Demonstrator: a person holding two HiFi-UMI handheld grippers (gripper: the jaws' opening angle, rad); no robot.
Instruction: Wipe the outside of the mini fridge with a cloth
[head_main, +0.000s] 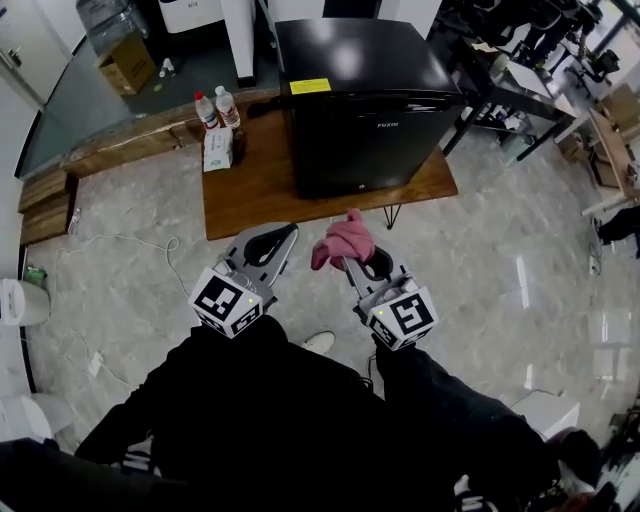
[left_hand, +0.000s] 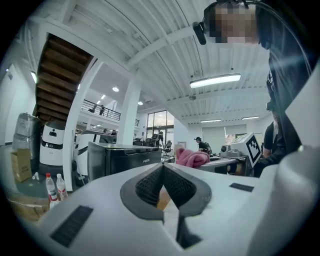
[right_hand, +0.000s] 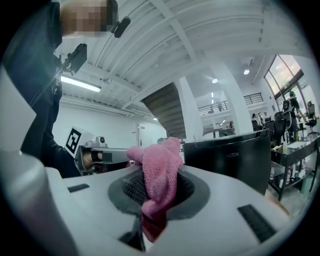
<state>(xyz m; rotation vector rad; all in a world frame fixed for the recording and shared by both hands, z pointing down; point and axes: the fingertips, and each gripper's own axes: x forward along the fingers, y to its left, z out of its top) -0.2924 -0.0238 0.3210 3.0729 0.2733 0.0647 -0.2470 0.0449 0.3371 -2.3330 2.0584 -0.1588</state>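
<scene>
Cloth (head_main: 343, 243), pink, bunched, gripped by right hand-held gripper (head_main: 352, 262), likely ready for wiping | left hand-held gripper (head_main: 262, 247) clenched on nothing, just beside it | mini fridge (head_main: 365, 100) on worktop (head_main: 240, 200) right half, not yet touched

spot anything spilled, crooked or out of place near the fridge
Nothing stands out. The mini fridge stands upright on the table with its door looking shut. The two bottles beside it are upright, with no spill in sight. The pink cloth is clamped in the right tongs.
</scene>
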